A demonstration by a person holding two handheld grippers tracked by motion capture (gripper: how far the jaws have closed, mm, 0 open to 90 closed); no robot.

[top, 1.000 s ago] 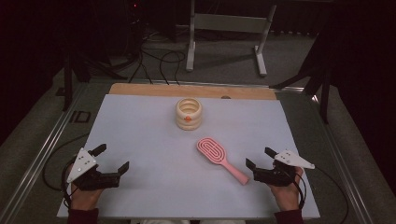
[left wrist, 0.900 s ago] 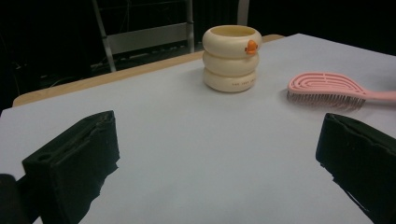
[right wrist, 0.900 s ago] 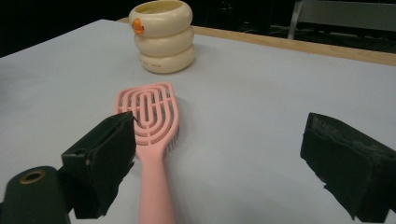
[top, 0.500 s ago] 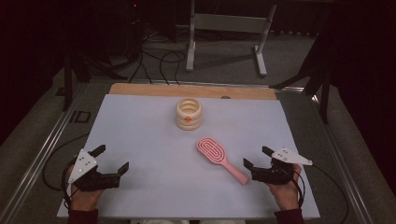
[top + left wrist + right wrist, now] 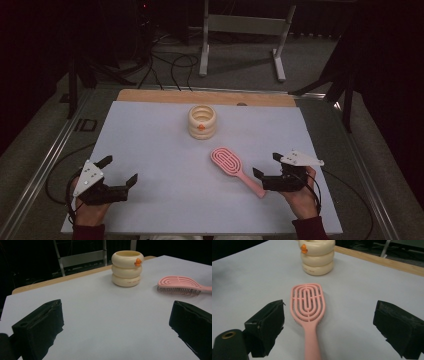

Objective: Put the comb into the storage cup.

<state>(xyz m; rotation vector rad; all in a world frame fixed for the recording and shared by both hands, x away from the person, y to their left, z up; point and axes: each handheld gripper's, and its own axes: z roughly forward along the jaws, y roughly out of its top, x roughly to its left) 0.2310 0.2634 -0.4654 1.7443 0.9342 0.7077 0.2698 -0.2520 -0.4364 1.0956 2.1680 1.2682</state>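
Lying on the white surface [image 5: 150, 135], the pink hairbrush [image 5: 308, 305] points its handle straight at the right tool [image 5: 265, 167] (jaws spread wide, empty); the left tool [image 5: 118, 170], also spread, sits well apart.

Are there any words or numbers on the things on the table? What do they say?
Cream ring-shaped cup: one small line of dark print on its lowest ring, too small and blurred to read.
Pink hairbrush: no writing seen.
White table top: no writing seen.
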